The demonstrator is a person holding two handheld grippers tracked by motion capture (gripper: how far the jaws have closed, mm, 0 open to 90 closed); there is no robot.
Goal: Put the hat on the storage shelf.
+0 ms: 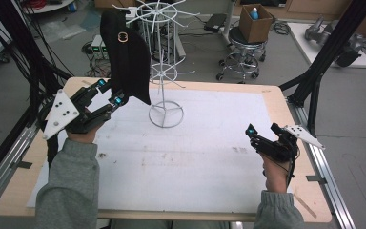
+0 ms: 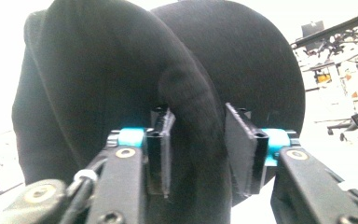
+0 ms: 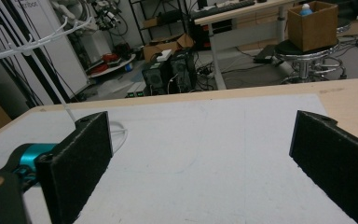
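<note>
The left gripper point(image 1: 108, 93) pinches the black cap point(image 1: 126, 55) just left of the white wire rack point(image 1: 164, 67), apparently by a thin fold, which could slip free; the right gripper point(image 1: 262, 136) idles, jaws spread.

The person wears a grey sweatshirt with ribbed cuffs on both sleeves point(image 1: 71, 186). Each hand holds a black two-jaw tool. The left gripper point(image 1: 108, 91) carries a pale grey three-cornered plate dotted with dark screw holes; its linkage arms show brass-coloured pivot screws, teal blocks behind flat black jaw pads, and a black cable with a white collar. The right gripper point(image 1: 263, 129) has the same teal accents, a grey plate, a thin black cable and coarse black foam pads point(image 3: 81, 161).
</note>
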